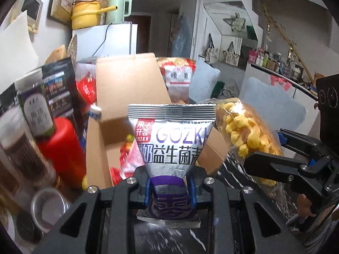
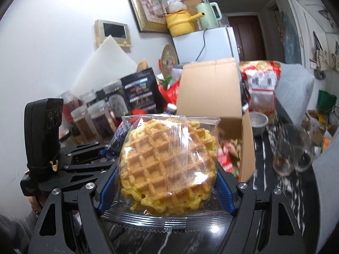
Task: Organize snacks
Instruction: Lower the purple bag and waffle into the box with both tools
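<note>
The left gripper (image 1: 169, 187) is closed tight on the lower part of a silver-and-purple snack pouch (image 1: 172, 139), which stands upright between the 2 blue-padded fingers (image 1: 148, 192), its crimped top edge above them and its bottom seal hanging just below. The right gripper (image 2: 164, 185) is clamped on a clear-wrapped waffle pack (image 2: 168, 165), the waffles filling the gap between its blue pads (image 2: 224, 190), with the wrapper's bottom seal spilling out below. Both packets are held up off the dark marbled table (image 2: 281, 201), just in front of an open cardboard box (image 1: 127, 84) whose rear flap stands up; red snack wrappers (image 1: 127, 158) lie inside it. The waffle pack sits to the right of the pouch, nearly touching it.
</note>
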Demonstrator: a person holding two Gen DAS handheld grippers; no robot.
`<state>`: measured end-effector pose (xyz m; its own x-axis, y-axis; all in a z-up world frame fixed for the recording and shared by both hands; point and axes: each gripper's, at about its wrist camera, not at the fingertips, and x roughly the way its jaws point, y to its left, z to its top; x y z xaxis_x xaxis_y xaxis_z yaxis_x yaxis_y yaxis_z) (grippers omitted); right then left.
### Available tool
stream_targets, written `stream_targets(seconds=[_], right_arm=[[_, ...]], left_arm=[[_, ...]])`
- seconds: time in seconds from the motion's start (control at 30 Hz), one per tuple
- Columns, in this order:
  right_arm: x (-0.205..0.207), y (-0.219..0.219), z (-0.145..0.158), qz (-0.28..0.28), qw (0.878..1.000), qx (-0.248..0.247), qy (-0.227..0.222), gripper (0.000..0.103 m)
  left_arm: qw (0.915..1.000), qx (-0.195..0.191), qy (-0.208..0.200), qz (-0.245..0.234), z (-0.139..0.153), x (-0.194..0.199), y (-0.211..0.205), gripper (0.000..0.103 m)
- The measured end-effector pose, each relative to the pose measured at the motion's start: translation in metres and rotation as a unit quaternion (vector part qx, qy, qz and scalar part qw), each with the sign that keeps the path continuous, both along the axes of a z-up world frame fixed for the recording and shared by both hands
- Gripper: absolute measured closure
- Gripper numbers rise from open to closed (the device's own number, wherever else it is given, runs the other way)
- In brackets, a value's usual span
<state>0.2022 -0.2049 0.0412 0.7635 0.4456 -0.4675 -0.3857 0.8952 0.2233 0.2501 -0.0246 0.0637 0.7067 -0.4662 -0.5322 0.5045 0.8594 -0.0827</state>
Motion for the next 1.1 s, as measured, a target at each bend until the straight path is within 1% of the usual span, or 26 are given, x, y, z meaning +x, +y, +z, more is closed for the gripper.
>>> stream_targets(seconds=[0.13, 0.37, 0.5, 0.6, 0.73, 0.93, 1.03, 1.1], right_arm=[[0.024, -0.001, 0.008, 0.0, 1.0, 0.004, -0.011, 0.024], [0.072, 0.001, 0.016, 0.009, 1.0, 0.002, -0.024, 0.024], [0.097, 0.0, 0.018, 0.012, 1.0, 0.007, -0.023, 0.024], [0.117, 0.0, 0.014, 0.007, 1.0, 0.005, -0.009, 0.024], [0.134, -0.002, 0.003, 0.001, 1.0, 0.007, 0.011, 0.024], [0.158, -0.004, -0.022, -0.006, 0.998, -0.003, 0.058, 0.024], [0.17, -0.008, -0.033, -0.001, 0.996, 0.012, 0.085, 0.024], [0.175, -0.008, -0.039, -0.001, 0.995, 0.012, 0.095, 0.024]], left_arm=[[0.9998, -0.012, -0.012, 0.01, 0.01, 0.024, 0.0, 0.077], [0.9981, -0.052, -0.007, 0.032, 0.015, 0.066, 0.004, 0.077], [0.9972, -0.05, -0.018, 0.053, 0.015, 0.086, 0.004, 0.077], [0.9968, -0.041, -0.02, 0.066, 0.011, 0.1, 0.002, 0.077], [0.9967, -0.029, -0.003, 0.075, -0.002, 0.119, 0.0, 0.077], [0.9961, -0.011, 0.039, 0.079, -0.03, 0.145, -0.007, 0.077], [0.9955, -0.008, 0.059, 0.074, -0.04, 0.153, -0.009, 0.077], [0.9949, -0.005, 0.066, 0.077, -0.044, 0.155, -0.01, 0.077]])
